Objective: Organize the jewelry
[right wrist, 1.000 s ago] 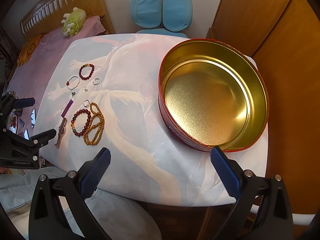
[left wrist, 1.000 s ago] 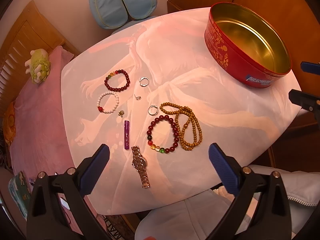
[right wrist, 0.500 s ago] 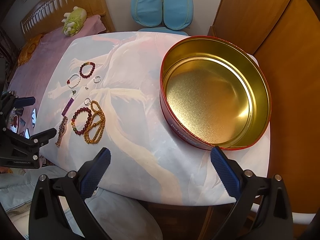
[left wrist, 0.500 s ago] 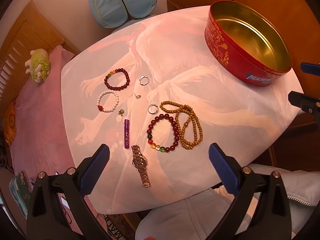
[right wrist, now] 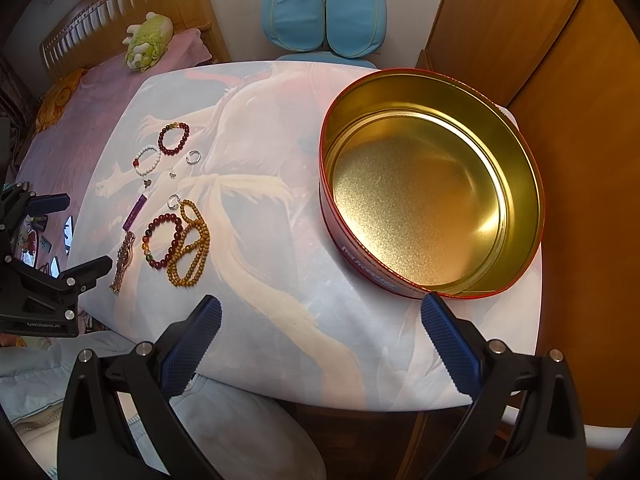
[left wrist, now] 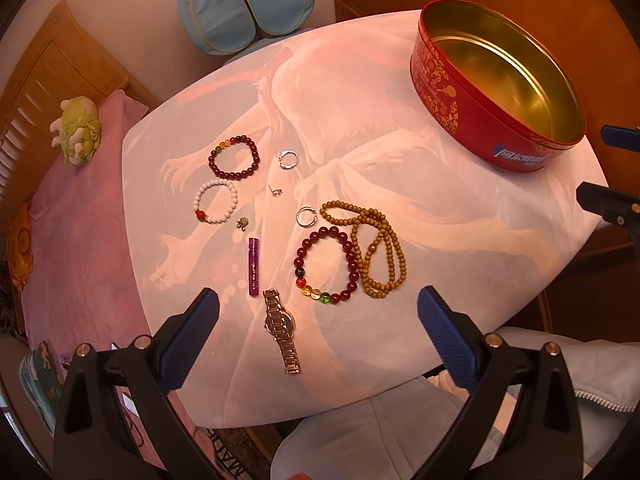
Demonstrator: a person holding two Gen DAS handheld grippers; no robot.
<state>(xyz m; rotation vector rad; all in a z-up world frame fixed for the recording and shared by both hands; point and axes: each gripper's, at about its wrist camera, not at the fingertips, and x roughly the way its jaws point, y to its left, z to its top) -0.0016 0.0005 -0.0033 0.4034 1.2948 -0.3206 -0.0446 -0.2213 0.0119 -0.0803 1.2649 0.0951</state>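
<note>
With the left gripper (left wrist: 318, 308) spread wide and empty over the watch (left wrist: 281, 326) and the right gripper (right wrist: 320, 316) equally wide, holding nothing, near the empty tin (right wrist: 516, 152), best lower squarely onto one loose piece before closing.

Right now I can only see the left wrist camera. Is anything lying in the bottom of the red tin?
Observer: No. The right wrist camera looks straight down into the red tin, and its whole gold floor is bare.
Operator: Is my right gripper holding something?
Observer: No. The right gripper has its jaws wide apart with nothing between them.
Operator: Where is it?
Observer: Over the near edge of the table. The tin's near wall sits just past one of its fingers.
</note>
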